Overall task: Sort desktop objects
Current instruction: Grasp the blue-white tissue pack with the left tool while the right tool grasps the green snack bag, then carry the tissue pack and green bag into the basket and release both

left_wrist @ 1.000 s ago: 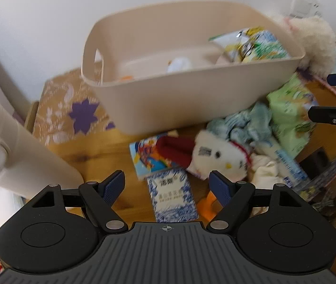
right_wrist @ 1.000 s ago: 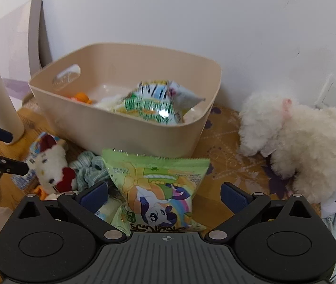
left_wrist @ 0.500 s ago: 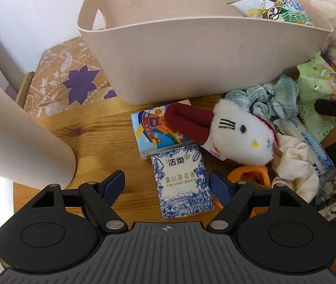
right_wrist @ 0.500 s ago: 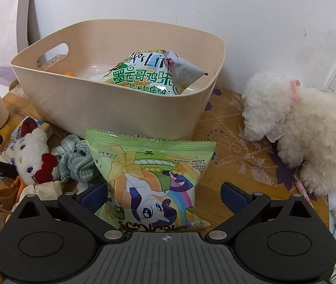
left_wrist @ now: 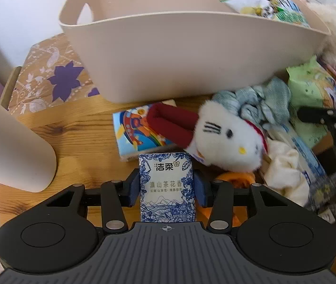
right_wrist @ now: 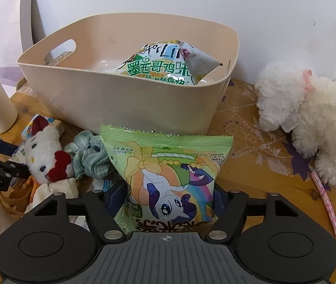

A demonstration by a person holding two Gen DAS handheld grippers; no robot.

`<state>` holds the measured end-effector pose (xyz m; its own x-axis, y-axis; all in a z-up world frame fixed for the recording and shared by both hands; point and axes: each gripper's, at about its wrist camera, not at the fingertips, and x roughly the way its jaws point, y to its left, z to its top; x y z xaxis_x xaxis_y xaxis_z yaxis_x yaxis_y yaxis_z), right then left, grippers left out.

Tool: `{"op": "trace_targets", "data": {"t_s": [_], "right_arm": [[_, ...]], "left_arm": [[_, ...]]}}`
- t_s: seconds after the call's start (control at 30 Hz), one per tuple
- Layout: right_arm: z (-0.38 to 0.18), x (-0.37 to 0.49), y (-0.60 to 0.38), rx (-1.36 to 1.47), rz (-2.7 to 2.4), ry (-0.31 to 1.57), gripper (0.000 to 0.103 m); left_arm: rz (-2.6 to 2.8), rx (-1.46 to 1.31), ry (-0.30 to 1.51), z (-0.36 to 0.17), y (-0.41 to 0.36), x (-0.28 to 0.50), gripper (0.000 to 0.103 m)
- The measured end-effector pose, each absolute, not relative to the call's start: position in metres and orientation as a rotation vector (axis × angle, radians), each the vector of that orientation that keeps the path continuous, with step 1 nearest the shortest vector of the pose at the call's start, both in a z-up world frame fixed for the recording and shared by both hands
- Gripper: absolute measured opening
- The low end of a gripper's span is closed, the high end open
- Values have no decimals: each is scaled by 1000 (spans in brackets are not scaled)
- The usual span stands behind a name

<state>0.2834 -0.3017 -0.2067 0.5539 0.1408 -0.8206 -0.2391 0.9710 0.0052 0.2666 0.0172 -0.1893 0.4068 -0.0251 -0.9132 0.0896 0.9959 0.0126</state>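
Observation:
A blue-and-white tissue pack (left_wrist: 166, 177) lies on the wooden desk between the fingers of my left gripper (left_wrist: 166, 187). Its jaws are closing and the blue pads touch both sides of the pack. In the right wrist view, a green pony snack bag (right_wrist: 168, 161) lies in front of the beige bin (right_wrist: 120, 104). The jaws of my right gripper (right_wrist: 169, 198) are closing on its near end, and the pads pinch the bag narrower there. The bin (left_wrist: 179, 59) stands just beyond both gripped items.
A white cat plush (left_wrist: 227, 139), a green scrunchie (left_wrist: 257, 104), a cartoon tissue pack (left_wrist: 137, 127), orange tape (left_wrist: 234, 179) and a cream cloth (left_wrist: 284, 165) crowd the desk. A white cylinder (left_wrist: 9, 142) stands left. A fluffy plush (right_wrist: 310, 123) lies right. A chip bag (right_wrist: 163, 66) is in the bin.
Both grippers came down and forward over their items, then narrowed from wide open onto them: the left onto the tissue pack, the right onto the pony snack bag.

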Motion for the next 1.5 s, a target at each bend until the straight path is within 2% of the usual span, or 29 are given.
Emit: {"op": "trace_targets", "data": {"t_s": [0.07,0.43,0.87,1.2,1.5], "right_arm": [[-206,280,-302,-124,230,963,63],[-182,251,-315,-135,237,926,63],[-109,241,-316,-164,293,791,63],[-64,270,-307,-190,271,685,63],[-53,316,-281,-212,246,651,63]], "left_arm": [[-87,73,1153,-189,17,262,47],[-114,100,1112,-174,26,241,46],[-159,63,956,-94,44,236,46],[-151,77,834,-38,47,258,46],[-102,73,758,-19,38,303,47]]}}
